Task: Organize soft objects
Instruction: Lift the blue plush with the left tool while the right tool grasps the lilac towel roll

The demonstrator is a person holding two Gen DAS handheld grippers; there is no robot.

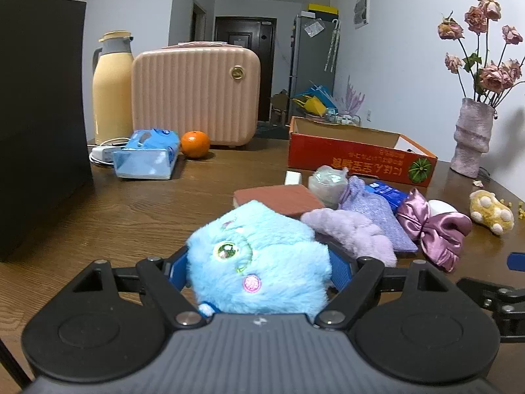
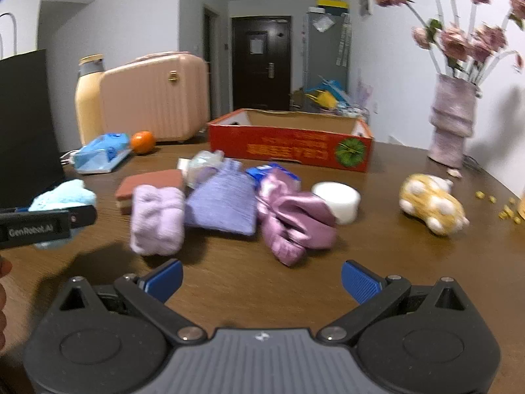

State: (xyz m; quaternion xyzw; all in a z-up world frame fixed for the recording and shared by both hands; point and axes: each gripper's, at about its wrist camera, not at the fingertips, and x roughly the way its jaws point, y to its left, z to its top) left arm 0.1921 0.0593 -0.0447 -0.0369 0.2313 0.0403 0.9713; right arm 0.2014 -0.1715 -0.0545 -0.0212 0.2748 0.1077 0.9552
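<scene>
A fluffy light-blue plush toy (image 1: 259, 262) fills my left gripper (image 1: 261, 271), whose blue pads press its sides; it is lifted off the wooden table (image 1: 137, 210). The right wrist view shows that same blue plush (image 2: 64, 197) and left gripper (image 2: 49, 223) at far left. My right gripper (image 2: 261, 282) stands open over bare table, short of a row of soft items: a lilac fluffy piece (image 2: 157, 218), a purple knitted pouch (image 2: 226, 202), a pink satin bow (image 2: 295, 220) and a yellow paw plush (image 2: 433, 205). An open red cardboard box (image 2: 292, 146) sits behind them.
A black paper bag (image 1: 39, 121) stands at left, with a yellow thermos (image 1: 111, 88), pink case (image 1: 197, 95), blue tissue pack (image 1: 147, 157) and orange (image 1: 195, 144) behind. A vase of dried roses (image 2: 452, 121) is at right. A red-brown sponge block (image 2: 151, 180) and white tub (image 2: 338, 202) lie among the soft items.
</scene>
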